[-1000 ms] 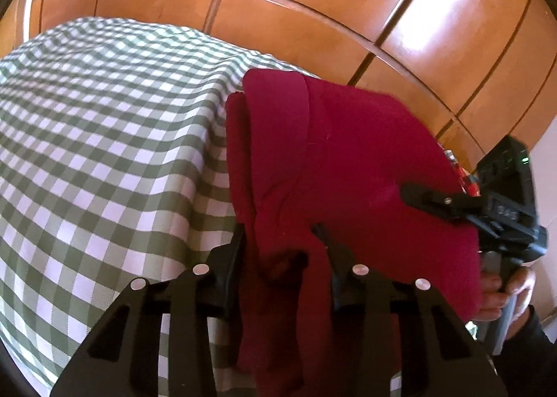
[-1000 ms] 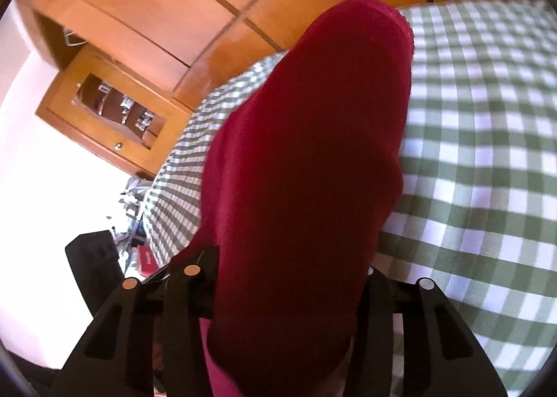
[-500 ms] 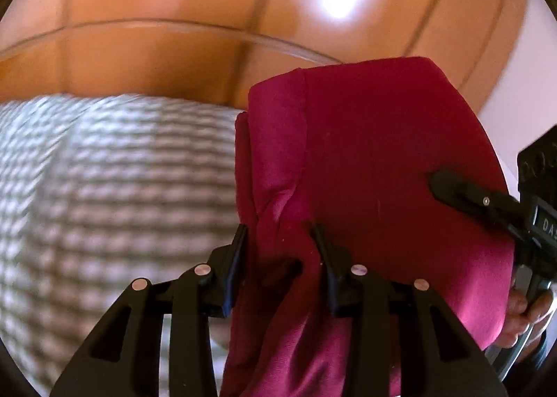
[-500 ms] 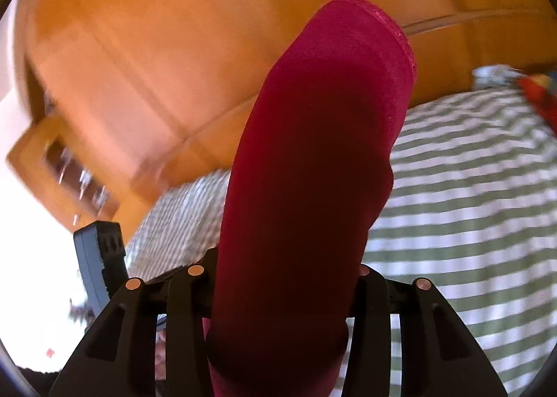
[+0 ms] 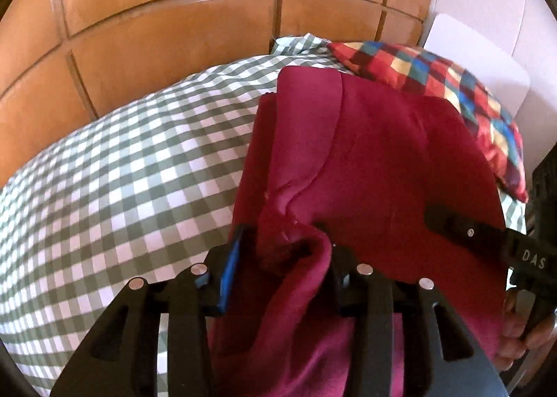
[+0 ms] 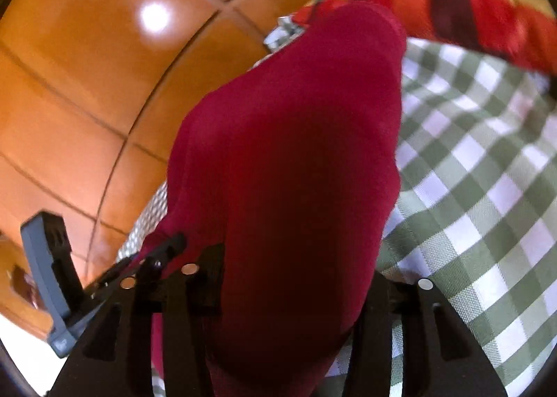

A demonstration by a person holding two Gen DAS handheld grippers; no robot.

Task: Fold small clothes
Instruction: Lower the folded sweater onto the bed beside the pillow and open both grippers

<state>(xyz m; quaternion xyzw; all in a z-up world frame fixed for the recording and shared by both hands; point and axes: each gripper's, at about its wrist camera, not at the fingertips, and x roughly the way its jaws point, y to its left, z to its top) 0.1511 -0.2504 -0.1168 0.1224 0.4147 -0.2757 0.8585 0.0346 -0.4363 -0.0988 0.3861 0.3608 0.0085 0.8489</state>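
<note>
The crimson garment [image 5: 376, 167], already doubled over, hung above the green-checked bedspread [image 5: 115, 188], between the left gripper [image 5: 283, 251] and the right gripper [image 6: 289, 275]. Both sets of jaws had just been opening, cloth bunched between them, so the fold looked done and only laying it down remained. A patchwork pillow [image 5: 452, 80] lay beyond, before the wooden panelled wall [image 5: 167, 31].

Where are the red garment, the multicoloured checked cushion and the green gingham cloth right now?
red garment [image 5: 376, 167]: left wrist view, middle of its flat upper panel.
multicoloured checked cushion [image 5: 428, 73]: left wrist view, its upper face behind the garment.
green gingham cloth [image 6: 480, 209]: right wrist view, bare stretch right of the garment.
</note>
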